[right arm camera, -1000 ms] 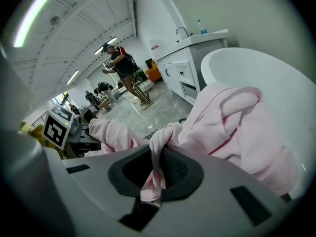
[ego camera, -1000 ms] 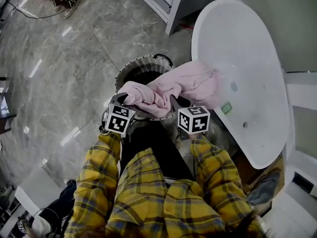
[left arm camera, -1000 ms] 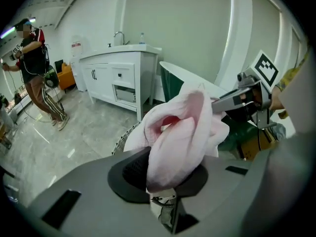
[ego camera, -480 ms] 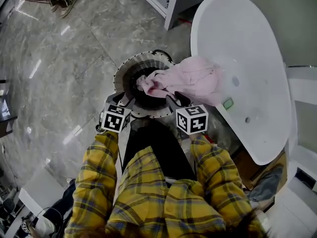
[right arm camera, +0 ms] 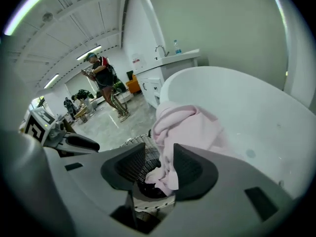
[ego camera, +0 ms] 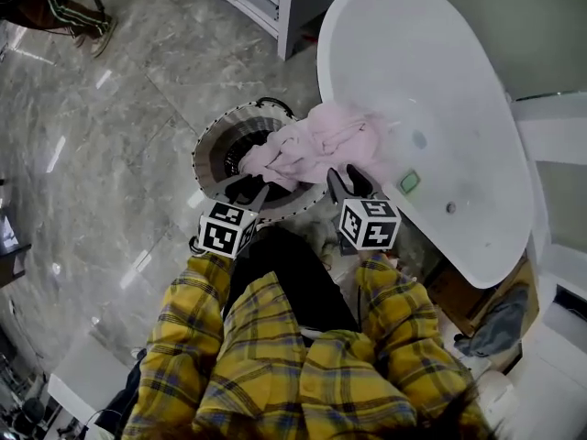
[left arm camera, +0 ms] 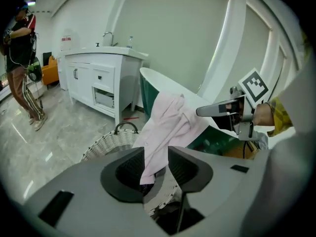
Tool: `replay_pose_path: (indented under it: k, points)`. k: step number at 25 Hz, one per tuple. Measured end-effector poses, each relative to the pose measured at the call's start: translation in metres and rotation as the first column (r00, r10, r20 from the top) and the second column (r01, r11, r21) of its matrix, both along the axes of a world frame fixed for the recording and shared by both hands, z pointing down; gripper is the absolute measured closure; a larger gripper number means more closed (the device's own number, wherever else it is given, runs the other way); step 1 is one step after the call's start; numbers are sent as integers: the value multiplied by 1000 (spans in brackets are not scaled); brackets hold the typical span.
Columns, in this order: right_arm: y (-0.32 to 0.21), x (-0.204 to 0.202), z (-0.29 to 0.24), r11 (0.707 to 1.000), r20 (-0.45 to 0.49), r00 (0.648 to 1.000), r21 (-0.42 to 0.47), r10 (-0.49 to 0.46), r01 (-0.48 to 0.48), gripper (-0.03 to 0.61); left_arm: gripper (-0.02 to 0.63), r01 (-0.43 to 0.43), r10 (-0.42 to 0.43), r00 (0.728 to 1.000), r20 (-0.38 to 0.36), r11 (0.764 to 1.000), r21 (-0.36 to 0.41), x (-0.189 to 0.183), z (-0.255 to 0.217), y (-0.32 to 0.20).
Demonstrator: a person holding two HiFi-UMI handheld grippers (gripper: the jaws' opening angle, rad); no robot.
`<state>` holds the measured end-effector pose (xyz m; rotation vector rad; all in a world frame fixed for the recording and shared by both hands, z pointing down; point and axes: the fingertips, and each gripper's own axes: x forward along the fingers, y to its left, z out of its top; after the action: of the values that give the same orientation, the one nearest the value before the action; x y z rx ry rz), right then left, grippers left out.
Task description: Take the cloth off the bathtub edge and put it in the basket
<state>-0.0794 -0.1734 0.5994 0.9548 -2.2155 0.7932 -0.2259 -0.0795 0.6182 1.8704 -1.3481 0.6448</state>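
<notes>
My left tongs (left arm camera: 155,166) stand partly apart, having just sprung open and then eased in a little. My right tongs (right arm camera: 159,166) have just been opening and stand wide. Neither pair pinches anything: the pink cloth (ego camera: 312,145) shows just beyond both gaps. It drapes from the bathtub (ego camera: 440,99) edge on the right, its left end down inside the wicker basket (ego camera: 204,149), just left of the tub.
</notes>
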Motion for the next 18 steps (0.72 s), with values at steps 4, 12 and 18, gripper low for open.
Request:
replay_pose_path:
  k: [4,12,18]
  points:
    - [-21,38,2,994,-44,993,27,109,-108,369,453,-57,57,998,-36,998,19,31,-6,-14]
    - [-39,58,24,984,-59,983,-23,173,-174,305,453,-108,110,992,-56,993,41,58,-16,-28]
    - [-48,55,34,978,-60,978,-49,200,-203,305,453,-108,110,992,-55,993,40,54,-18,-31]
